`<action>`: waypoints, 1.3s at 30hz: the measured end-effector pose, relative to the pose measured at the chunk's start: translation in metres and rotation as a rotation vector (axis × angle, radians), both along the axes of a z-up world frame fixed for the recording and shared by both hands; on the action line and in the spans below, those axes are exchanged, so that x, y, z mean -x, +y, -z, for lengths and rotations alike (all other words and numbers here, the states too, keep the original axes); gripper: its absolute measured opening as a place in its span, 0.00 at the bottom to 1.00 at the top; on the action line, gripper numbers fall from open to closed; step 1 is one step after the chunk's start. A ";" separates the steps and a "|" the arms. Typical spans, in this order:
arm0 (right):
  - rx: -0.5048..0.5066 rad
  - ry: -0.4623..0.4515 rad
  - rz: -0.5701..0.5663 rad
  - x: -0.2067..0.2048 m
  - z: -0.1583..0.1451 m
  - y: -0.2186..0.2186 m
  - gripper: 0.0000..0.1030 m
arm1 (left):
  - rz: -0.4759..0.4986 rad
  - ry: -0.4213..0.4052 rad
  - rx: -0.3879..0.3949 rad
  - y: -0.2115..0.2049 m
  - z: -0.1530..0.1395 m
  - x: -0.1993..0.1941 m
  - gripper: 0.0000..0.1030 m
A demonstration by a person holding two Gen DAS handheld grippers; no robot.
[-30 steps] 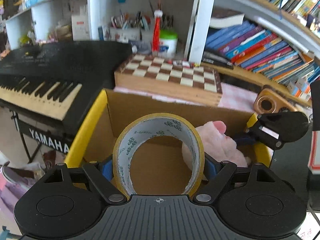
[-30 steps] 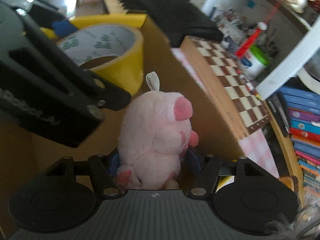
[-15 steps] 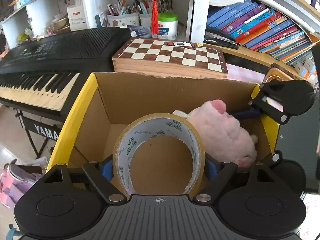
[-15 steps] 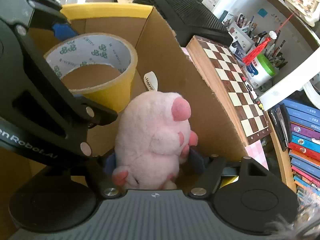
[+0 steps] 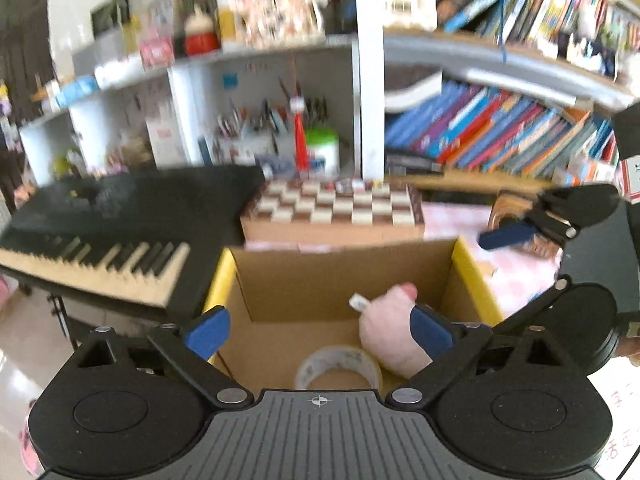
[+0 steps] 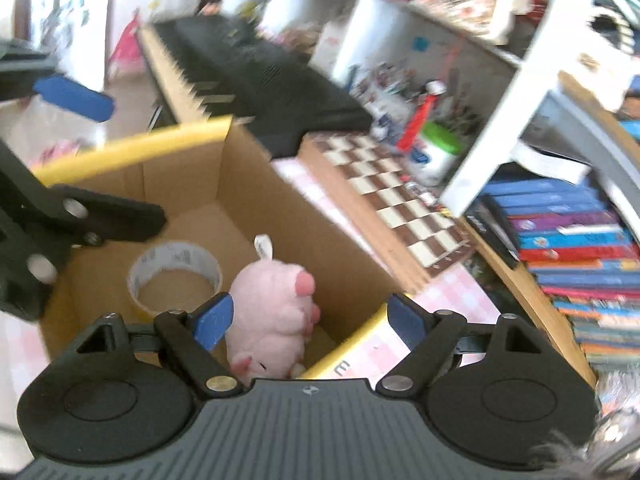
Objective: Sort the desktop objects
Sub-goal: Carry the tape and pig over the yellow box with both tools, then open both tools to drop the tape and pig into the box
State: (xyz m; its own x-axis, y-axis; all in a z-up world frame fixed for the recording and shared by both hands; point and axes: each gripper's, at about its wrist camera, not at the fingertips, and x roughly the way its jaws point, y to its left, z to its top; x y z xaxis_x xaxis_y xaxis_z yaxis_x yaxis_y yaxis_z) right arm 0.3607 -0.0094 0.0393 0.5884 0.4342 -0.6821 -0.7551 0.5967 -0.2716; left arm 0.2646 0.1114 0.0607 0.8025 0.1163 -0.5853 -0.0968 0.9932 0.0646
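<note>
With both the left gripper [image 5: 318, 330] and right gripper [image 6: 308, 318] spread wide and empty, main risk: clipping the cardboard box [image 6: 180, 168] rim lower centre, jostling the tape roll [image 6: 175, 274] and plush pig [image 6: 276, 308].

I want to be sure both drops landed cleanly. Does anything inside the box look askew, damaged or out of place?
Nothing stands out. The tape roll lies flat on the floor of the cardboard box, the pink plush pig sits beside it, and both the left gripper and right gripper are open and empty.
</note>
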 end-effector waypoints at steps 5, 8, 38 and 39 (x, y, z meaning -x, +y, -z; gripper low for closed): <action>-0.113 -0.023 0.094 0.028 -0.027 -0.023 0.81 | -0.032 -0.080 0.040 0.008 -0.017 0.032 0.98; -0.186 -0.034 0.160 0.048 -0.038 -0.036 0.81 | -0.039 -0.096 0.077 0.013 -0.019 0.048 0.98; -0.370 -0.039 0.717 0.260 0.020 -0.112 0.80 | -0.086 -0.149 0.020 -0.015 0.025 0.205 0.98; -0.365 -0.032 0.716 0.264 0.023 -0.112 0.80 | -0.084 -0.144 0.019 -0.017 0.027 0.208 0.98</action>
State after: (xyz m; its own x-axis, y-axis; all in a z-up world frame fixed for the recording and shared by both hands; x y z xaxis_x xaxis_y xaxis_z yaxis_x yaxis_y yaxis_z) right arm 0.0968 -0.1209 0.0160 0.8251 0.1359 -0.5484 -0.1503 0.9885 0.0189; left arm 0.0569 0.0943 0.0338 0.8662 0.1768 -0.4674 -0.1866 0.9821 0.0258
